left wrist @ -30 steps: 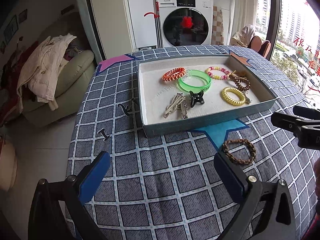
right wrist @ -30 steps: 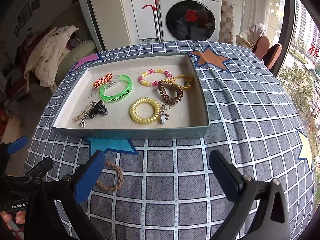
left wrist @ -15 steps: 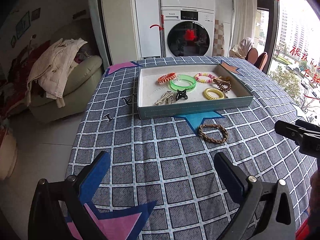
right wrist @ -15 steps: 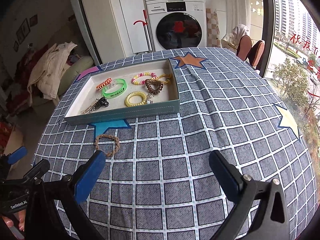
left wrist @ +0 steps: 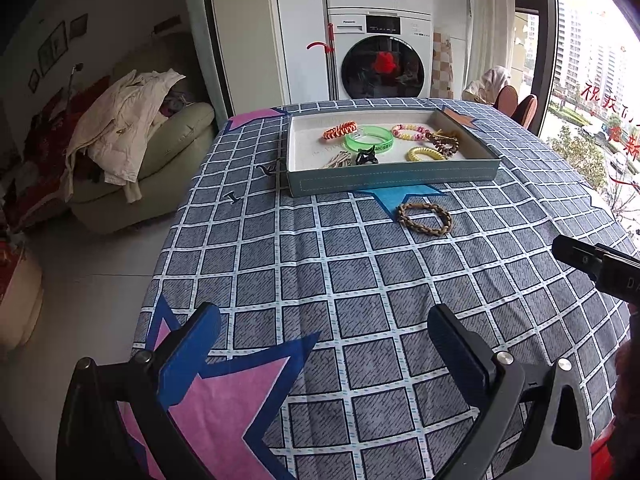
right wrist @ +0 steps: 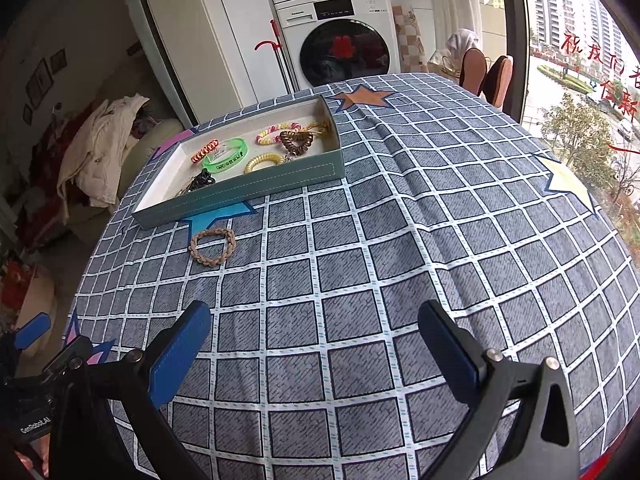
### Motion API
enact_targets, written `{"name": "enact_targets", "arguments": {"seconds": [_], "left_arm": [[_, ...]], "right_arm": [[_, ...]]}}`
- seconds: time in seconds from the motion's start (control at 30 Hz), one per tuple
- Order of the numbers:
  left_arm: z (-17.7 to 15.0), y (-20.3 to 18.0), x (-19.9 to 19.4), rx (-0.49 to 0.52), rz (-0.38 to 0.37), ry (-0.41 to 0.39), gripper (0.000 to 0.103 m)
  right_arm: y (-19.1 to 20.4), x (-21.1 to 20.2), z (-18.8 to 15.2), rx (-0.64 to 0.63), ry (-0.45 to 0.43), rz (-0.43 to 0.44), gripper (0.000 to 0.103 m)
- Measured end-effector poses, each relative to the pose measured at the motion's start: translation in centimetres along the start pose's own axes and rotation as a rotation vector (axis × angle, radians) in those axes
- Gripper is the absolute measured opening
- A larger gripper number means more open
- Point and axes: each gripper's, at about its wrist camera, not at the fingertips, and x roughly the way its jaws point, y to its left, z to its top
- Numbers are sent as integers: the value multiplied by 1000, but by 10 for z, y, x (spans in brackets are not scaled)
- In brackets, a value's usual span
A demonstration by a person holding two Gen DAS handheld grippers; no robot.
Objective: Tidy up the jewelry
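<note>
- Braided bracelet lies on the table, just in front of the tray;
- left hand-held gripper and right hand-held gripper both wide, empty;
- next, likely: reach, pinch the bracelet, lift it into the tray.

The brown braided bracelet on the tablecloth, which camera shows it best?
The left wrist view: the braided bracelet lies near the middle, its whole loop and weave clear, just in front of the tray. The right wrist view shows it whole too, but off to the left.
</note>
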Motion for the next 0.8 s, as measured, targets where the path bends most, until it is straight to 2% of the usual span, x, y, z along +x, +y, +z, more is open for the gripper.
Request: {"name": "enact_targets", "arguments": {"seconds": [0.23,0.47,0.6,0.8], "left_arm": [[-8,-4,-5,-1,-2,10,103],[-1,-7,-16,3,-1,-24,103],[10,-6,-17,-11,-8,-28,103],[45,-2,-11,-42,11,-64,103]], "right_arm": [[-15,-7,-6,53,-9,44,103],[-12,-5,-7,59,4,120,103],[-5,-10,-3,-6,-30,57,103],[-7,-15,17,-29,-61,-5,103]]}}
